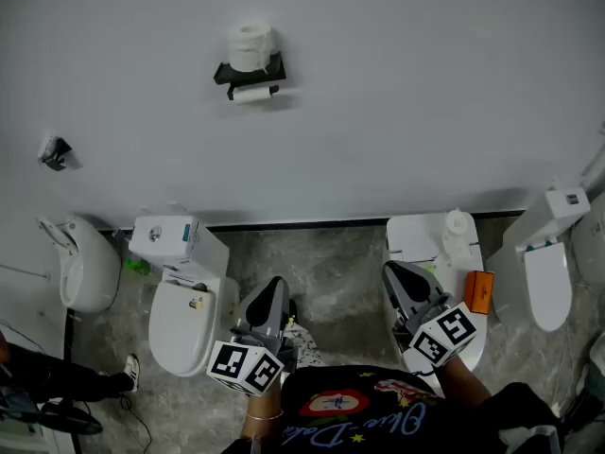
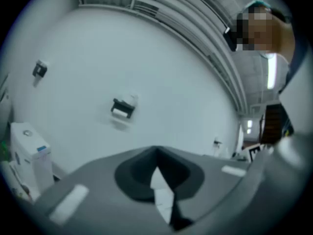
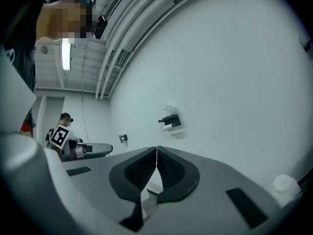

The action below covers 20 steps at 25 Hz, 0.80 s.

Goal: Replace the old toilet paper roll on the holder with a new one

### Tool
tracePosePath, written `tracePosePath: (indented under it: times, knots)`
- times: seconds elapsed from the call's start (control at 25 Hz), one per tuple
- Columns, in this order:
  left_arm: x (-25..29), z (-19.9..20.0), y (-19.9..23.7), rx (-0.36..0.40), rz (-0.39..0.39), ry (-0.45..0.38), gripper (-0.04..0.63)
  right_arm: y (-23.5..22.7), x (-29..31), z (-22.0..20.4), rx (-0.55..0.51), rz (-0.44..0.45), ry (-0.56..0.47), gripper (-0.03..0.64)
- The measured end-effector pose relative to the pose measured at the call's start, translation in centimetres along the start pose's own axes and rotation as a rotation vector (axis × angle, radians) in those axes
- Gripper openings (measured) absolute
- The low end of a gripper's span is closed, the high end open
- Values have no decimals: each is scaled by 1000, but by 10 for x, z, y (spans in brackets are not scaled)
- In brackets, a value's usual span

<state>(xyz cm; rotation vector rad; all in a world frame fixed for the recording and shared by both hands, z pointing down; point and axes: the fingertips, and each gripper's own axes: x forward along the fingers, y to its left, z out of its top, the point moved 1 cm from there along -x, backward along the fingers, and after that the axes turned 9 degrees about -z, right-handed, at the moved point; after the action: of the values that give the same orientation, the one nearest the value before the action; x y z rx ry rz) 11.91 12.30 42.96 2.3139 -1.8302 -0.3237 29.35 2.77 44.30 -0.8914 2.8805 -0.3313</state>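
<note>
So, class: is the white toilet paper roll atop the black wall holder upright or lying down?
Upright: the white toilet paper roll stands on end on the black wall holder, on its top shelf.

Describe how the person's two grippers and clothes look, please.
Both the left gripper and the right gripper are dark grey, tapering to a narrow tip, with black ribbed pads. Each carries a white cube printed with black square markers. The person wears a black shirt with red and pale blue print.

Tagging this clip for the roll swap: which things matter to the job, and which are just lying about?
Job: holder, new roll on top, old roll beneath, left gripper, right gripper.
Lying about: left toilet, urinal, orange box.
</note>
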Motion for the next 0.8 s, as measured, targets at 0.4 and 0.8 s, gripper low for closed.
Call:
tracePosePath:
  times: [0.4, 0.8]
  knots:
    - [39, 47, 191, 21, -104, 68, -12, 59, 206, 30, 20, -58, -136, 14]
    - [86, 92, 293, 23, -208, 84, -12, 81, 323, 49, -24, -169, -157, 14]
